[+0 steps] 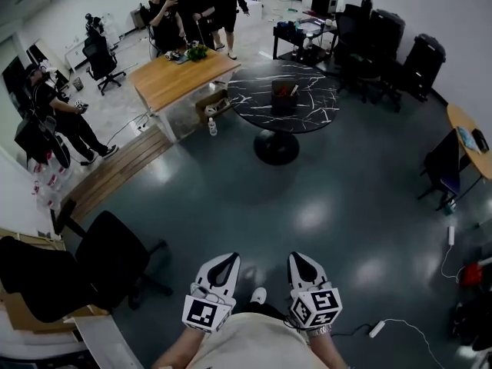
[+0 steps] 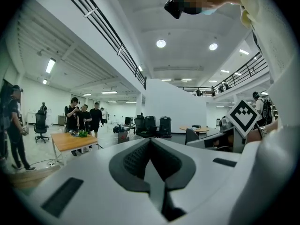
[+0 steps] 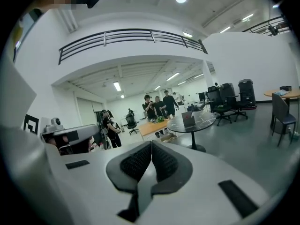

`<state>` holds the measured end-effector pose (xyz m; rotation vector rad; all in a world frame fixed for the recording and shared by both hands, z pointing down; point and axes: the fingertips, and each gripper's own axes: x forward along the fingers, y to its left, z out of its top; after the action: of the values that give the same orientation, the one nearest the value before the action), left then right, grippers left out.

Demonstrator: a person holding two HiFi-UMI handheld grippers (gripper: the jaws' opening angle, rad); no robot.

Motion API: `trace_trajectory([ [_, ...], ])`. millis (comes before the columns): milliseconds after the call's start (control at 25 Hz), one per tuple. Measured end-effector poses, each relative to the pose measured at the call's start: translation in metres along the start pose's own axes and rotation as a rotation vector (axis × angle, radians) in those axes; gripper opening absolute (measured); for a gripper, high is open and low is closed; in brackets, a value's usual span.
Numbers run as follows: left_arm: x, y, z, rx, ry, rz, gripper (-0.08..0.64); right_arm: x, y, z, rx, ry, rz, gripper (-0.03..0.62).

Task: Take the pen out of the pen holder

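Note:
A dark pen holder (image 1: 283, 96) with a red-tipped pen (image 1: 294, 91) in it stands on a round black marble table (image 1: 306, 114), far ahead across the floor. The same holder (image 3: 188, 119) shows small in the right gripper view. Both grippers are held close to my body at the bottom of the head view. My left gripper (image 1: 225, 261) is shut and holds nothing. My right gripper (image 1: 302, 258) is shut too, with nothing between its jaws. In each gripper view the jaws meet at the tip.
A wooden table (image 1: 181, 75) stands left of the marble one, with several people (image 1: 192, 10) behind it. A black office chair (image 1: 92, 264) is near my left. Another person (image 1: 61, 118) stands at far left. More chairs (image 1: 388, 41) and a round wooden table (image 1: 470, 137) line the right.

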<state>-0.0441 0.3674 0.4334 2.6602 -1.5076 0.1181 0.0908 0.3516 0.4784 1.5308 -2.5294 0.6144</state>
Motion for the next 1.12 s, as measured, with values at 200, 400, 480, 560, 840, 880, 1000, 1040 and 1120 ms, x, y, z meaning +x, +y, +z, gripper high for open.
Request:
trace_trajectory([
  [200,0.033,-0.006,0.003,0.003,0.037,-0.005,0.011,0.007,-0.036,0.013,0.038,-0.016,-0.013,0.018],
  [400,0.068,-0.004,0.010,0.010,0.031,-0.043,0.011,0.016,-0.059,0.020,0.065,-0.026,-0.051,0.018],
  [480,0.087,0.000,0.009,0.011,0.036,-0.074,0.011,0.023,-0.068,0.023,0.074,-0.024,-0.080,0.018],
  [560,0.109,0.007,0.005,0.008,0.038,-0.109,0.011,0.033,-0.079,0.026,0.078,-0.016,-0.114,0.018],
  [840,0.198,0.075,0.012,-0.061,-0.029,-0.181,0.011,0.119,-0.102,0.048,0.097,0.023,-0.197,0.018],
  [880,0.211,0.090,0.016,-0.069,-0.044,-0.180,0.011,0.137,-0.103,0.056,0.097,0.026,-0.196,0.018],
  [1000,0.244,0.137,0.024,-0.078,-0.033,-0.191,0.011,0.191,-0.102,0.082,0.087,0.021,-0.197,0.018],
  [1040,0.253,0.152,0.025,-0.073,-0.020,-0.203,0.011,0.207,-0.101,0.090,0.087,0.016,-0.203,0.018],
  [1120,0.271,0.178,0.029,-0.069,-0.029,-0.219,0.011,0.234,-0.098,0.102,0.093,0.007,-0.216,0.018],
])
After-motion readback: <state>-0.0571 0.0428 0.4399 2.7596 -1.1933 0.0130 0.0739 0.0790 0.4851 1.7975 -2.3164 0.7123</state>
